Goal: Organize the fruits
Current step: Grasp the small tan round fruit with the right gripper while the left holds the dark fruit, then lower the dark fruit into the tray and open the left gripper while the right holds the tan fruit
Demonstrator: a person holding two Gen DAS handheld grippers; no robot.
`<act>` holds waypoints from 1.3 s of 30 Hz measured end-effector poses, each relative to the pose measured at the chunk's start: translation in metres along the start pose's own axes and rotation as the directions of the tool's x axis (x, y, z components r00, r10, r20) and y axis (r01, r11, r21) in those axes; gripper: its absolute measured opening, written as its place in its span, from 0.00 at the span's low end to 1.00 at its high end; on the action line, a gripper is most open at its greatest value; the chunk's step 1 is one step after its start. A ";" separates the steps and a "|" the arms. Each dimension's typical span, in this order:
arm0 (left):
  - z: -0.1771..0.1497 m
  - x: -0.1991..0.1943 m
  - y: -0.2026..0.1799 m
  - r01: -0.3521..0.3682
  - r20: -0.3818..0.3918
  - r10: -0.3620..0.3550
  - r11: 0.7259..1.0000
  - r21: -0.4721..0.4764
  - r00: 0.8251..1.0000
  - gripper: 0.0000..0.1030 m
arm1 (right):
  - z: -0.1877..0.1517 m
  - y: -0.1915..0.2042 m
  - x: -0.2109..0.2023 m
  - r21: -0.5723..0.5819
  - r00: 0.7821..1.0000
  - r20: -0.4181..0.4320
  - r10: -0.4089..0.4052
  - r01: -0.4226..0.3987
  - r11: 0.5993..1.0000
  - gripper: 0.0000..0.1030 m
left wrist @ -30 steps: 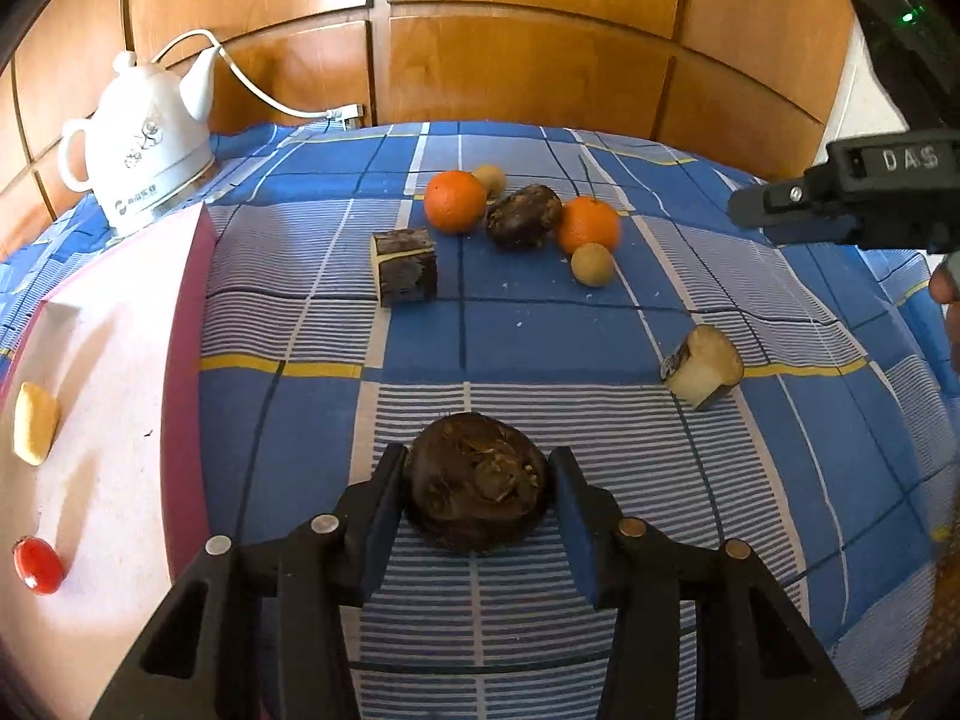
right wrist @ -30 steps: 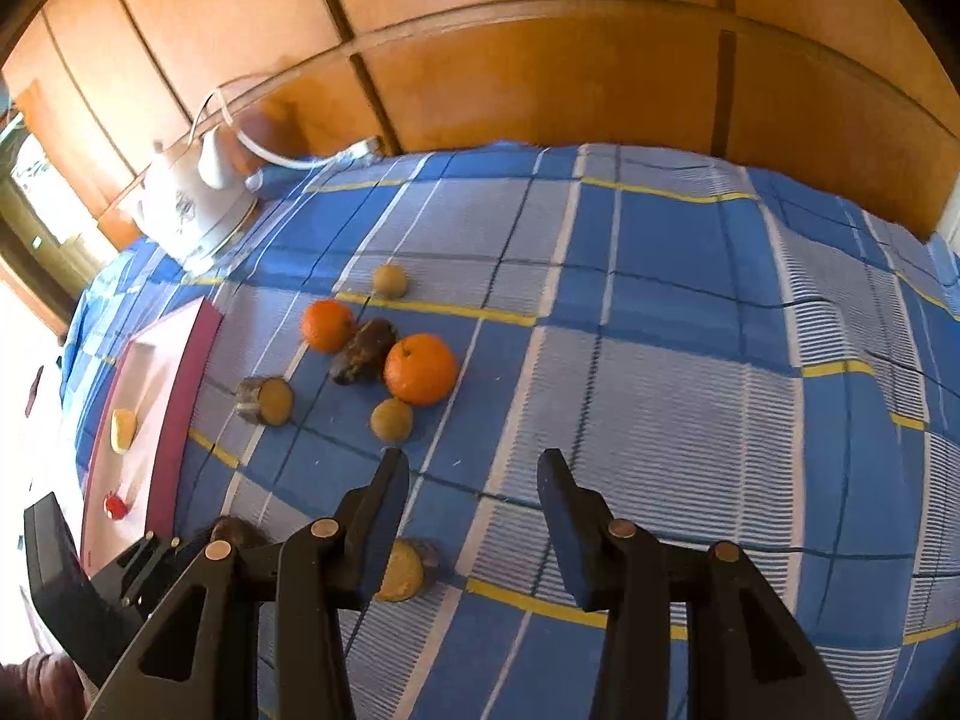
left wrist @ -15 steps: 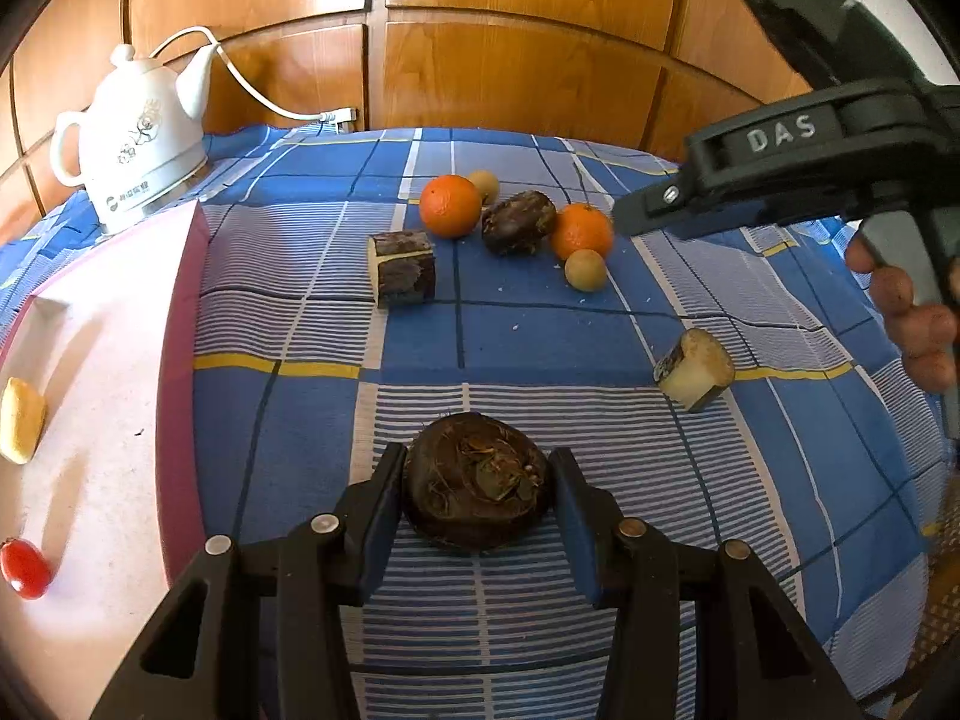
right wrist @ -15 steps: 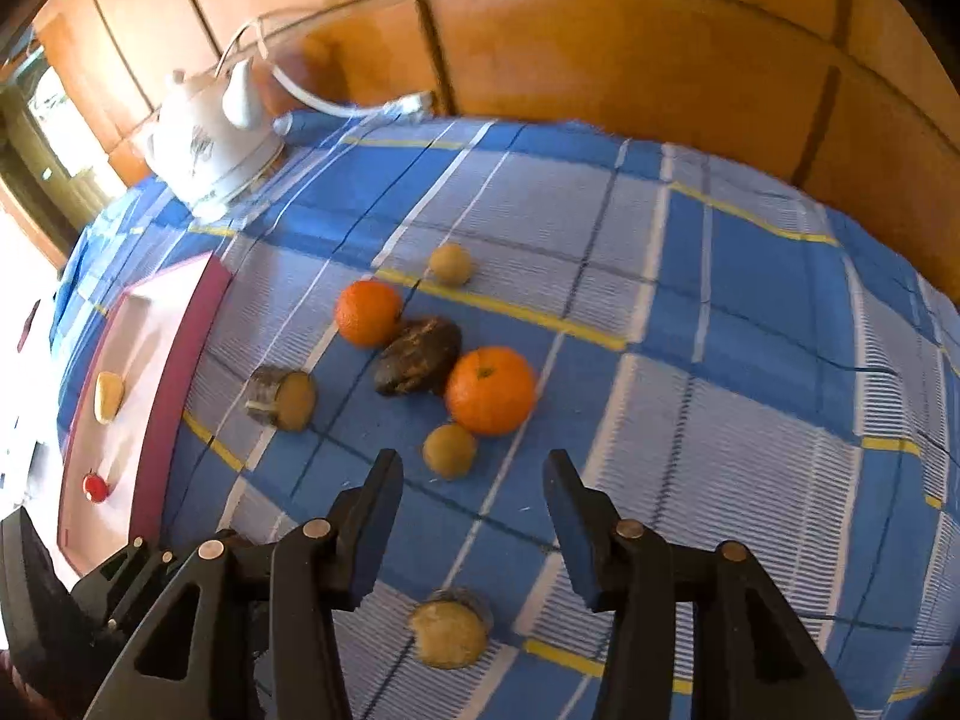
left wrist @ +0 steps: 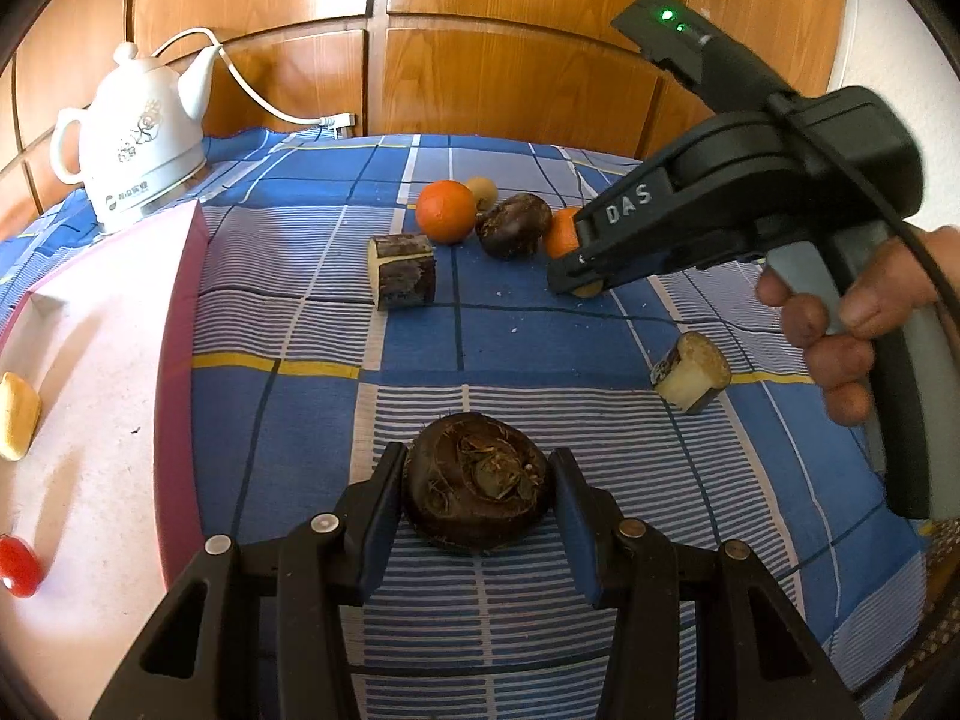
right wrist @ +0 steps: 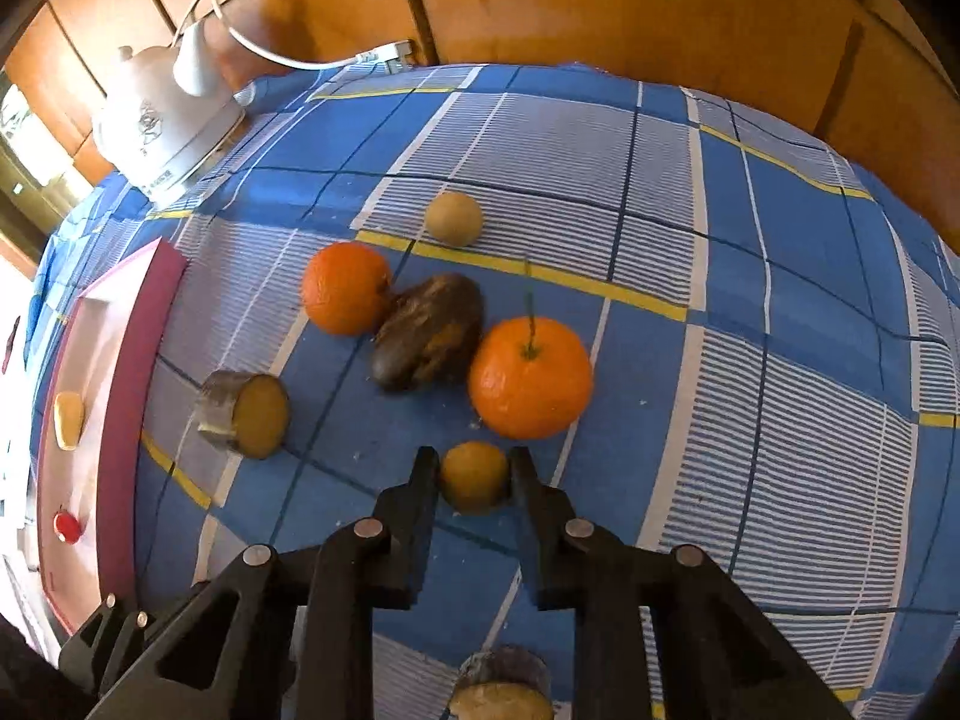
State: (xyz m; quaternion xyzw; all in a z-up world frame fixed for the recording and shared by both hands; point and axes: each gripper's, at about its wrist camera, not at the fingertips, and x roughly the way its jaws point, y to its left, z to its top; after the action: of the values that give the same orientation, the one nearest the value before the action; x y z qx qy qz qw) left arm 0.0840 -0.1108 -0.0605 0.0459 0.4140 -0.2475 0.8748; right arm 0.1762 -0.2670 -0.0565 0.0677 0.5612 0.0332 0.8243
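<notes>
1. Right gripper [right wrist: 473, 474]: fingers narrowed around the small round tan-yellow fruit [right wrist: 474, 476], a pad at each side of it; full contact cannot be confirmed. The fruit rests on the blue checked tablecloth [right wrist: 750, 360], just in front of the large orange with a green stem [right wrist: 530, 378].
2. Left gripper [left wrist: 478, 498]: fingers pressed to both sides of the dark brown, rough, flattened round fruit [left wrist: 477, 495], which sits on the cloth.
3. Nearby: a dark brown oblong fruit [right wrist: 429, 331] touching a smaller orange [right wrist: 346, 288]; a second tan ball [right wrist: 453, 218] beyond.
4. Pink tray [right wrist: 129, 372] at left holds a small red item [right wrist: 66, 527] and a yellow piece [right wrist: 68, 420].
</notes>
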 end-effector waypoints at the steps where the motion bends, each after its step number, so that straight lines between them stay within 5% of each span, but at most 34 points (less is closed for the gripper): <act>1: 0.000 0.000 0.000 0.000 0.001 0.000 1.000 0.001 1.000 0.47 | -0.002 0.002 -0.003 -0.032 1.000 0.001 -0.017 0.017 0.999 0.22; 10: 0.001 0.000 -0.001 0.003 -0.009 -0.003 1.000 0.000 1.000 0.46 | -0.028 -0.026 -0.022 -0.116 0.992 -0.026 -0.126 0.123 0.986 0.23; 20: 0.006 -0.022 0.009 0.022 -0.034 -0.024 0.999 -0.050 0.999 0.46 | -0.029 -0.056 -0.018 -0.046 0.999 -0.027 -0.032 0.030 0.998 0.23; 27: 0.006 -0.046 0.020 0.032 -0.025 -0.034 0.994 -0.106 0.999 0.46 | -0.031 -0.050 -0.019 -0.077 0.998 -0.021 -0.059 0.057 0.995 0.23; 39: 0.008 -0.081 0.029 -0.047 0.021 0.050 0.991 -0.128 0.999 0.46 | -0.036 -0.045 -0.015 -0.102 0.998 -0.010 -0.064 0.062 0.993 0.24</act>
State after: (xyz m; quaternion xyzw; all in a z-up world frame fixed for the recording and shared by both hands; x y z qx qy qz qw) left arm 0.0598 -0.0557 0.0010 -0.0028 0.4172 -0.1999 0.8866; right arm 0.1365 -0.3106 -0.0624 0.0077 0.5661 0.0360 0.8235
